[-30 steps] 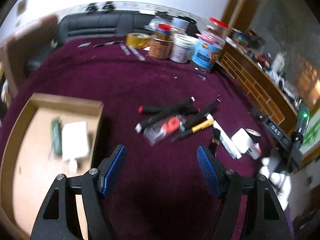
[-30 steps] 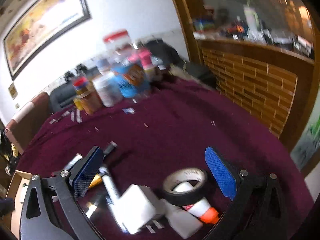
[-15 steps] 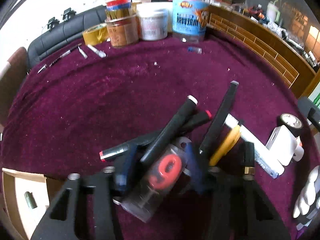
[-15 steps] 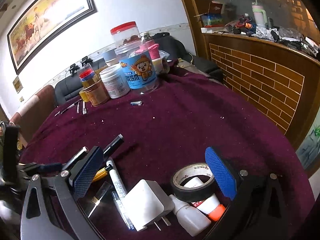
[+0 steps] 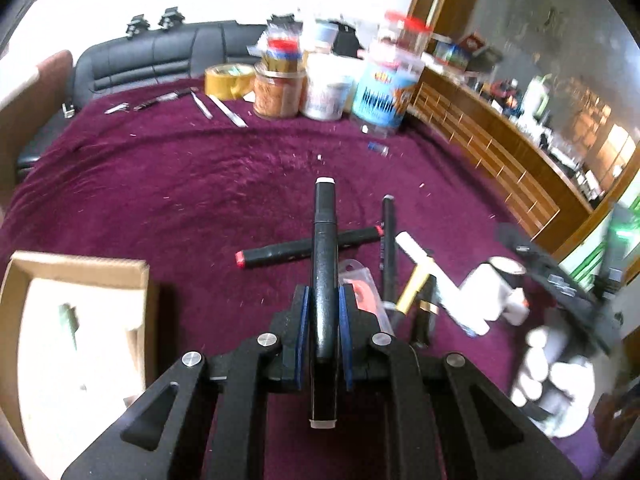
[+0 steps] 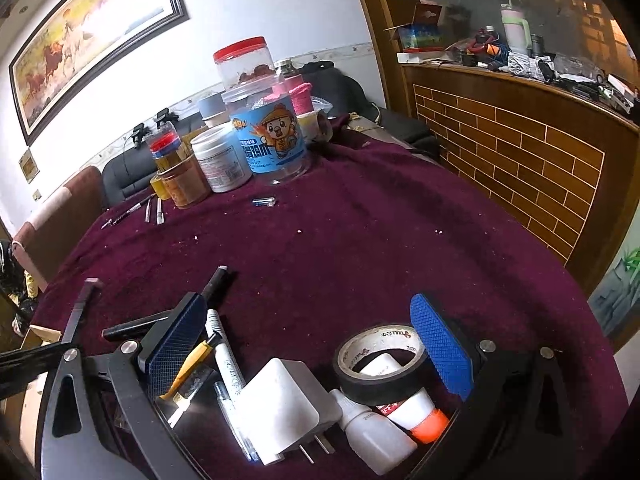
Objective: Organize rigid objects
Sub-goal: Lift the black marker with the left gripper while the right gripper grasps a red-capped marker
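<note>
Left wrist view, bottom centre: left claw [image 5: 323, 312] has just closed, and its blue pads [image 5: 303, 334] now clamp a black marker [image 5: 325, 264] on both sides. The marker runs straight up the frame from between the pads, one white end [image 5: 322, 423] back near the camera, the other white-tipped end toward mid-frame. It appears lifted clear of the purple cloth [image 5: 180, 184].

Just past the pads, a red-ended marker [image 5: 308, 247] lies crosswise on the cloth, behind the held one. To its right: a clear packet with a red item [image 5: 362, 292], a thin black pen [image 5: 388, 240], a yellow pen [image 5: 414, 286], a white charger [image 5: 482, 296]. Lower left of frame: open cardboard box [image 5: 80, 272] with a green item inside. A white-gloved hand [image 5: 556, 380] at the right edge, blurred.

Right wrist view, bottom: right claw [image 6: 304, 344] stands wide open, holding nothing. Between and below its pads lie the charger [image 6: 286, 404], a roll of black tape [image 6: 380, 364], a white bottle [image 6: 372, 432], an orange-capped tube [image 6: 416, 408], a white pen [image 6: 228, 368]. The held marker [image 6: 80, 312] shows at the left edge.

Far side, both views: a cluster of jars [image 6: 256, 136], a yellow tape roll [image 5: 228, 80], small metal tools [image 5: 208, 106], a black sofa [image 5: 160, 56].
</note>
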`<state>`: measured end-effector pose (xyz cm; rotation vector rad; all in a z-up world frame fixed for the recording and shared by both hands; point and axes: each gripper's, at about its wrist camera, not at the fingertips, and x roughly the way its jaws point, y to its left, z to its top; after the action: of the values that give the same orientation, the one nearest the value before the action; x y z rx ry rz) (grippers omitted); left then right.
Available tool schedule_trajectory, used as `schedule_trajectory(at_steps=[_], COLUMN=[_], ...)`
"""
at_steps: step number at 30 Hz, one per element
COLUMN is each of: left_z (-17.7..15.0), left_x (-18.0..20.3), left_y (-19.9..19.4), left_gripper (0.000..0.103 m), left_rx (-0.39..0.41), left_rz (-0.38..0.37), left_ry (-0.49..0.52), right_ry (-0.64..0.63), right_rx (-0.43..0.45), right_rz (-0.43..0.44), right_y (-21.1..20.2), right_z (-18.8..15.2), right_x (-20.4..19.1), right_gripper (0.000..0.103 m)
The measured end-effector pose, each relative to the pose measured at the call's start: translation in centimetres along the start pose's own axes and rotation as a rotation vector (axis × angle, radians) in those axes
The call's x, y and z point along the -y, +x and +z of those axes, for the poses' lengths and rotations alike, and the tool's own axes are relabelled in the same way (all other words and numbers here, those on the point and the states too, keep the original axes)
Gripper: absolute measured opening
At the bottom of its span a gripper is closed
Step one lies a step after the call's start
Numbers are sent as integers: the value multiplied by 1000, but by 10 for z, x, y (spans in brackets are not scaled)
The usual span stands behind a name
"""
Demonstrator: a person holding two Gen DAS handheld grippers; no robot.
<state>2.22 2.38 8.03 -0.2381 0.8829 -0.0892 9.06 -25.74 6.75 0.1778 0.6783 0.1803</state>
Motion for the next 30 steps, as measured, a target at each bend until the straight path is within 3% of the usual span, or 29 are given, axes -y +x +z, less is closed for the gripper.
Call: schedule_trajectory(at_steps=[5, 10, 14, 19, 22, 24, 28, 30], left_z=[-23, -38, -52, -69, -77, -83, -92, -94], left_x=[-15, -21, -32, -49, -66, -82, -118, -130], left_y=[-56, -69, -87, -111, -124, -132, -139, -138], left_gripper=[11, 11, 11, 11, 11, 11, 11, 11], left_rx=[120, 131, 160, 203, 224, 239, 245, 243], left_rz=[-16, 6, -15, -51, -49, -36, -26, -18], left_ry=[-95, -111, -114, -135, -159, -191, -268, -293], right_ry=[-13, 7, -47, -294, -615, -761, -906, -916], right_rx=[-8, -2, -73, -277, -324, -355, -460, -511], right_rz=[-8, 7, 120, 288, 195, 163, 165, 174], right_y=[3, -1, -10, 13, 43, 59, 92, 108], right_z=[-1, 0, 7, 13, 0, -11, -24, -24], right_x=[0, 5, -23, -109, -168, -190, -211, -213], right_gripper=[102, 100, 96, 96, 93, 82, 70, 54])
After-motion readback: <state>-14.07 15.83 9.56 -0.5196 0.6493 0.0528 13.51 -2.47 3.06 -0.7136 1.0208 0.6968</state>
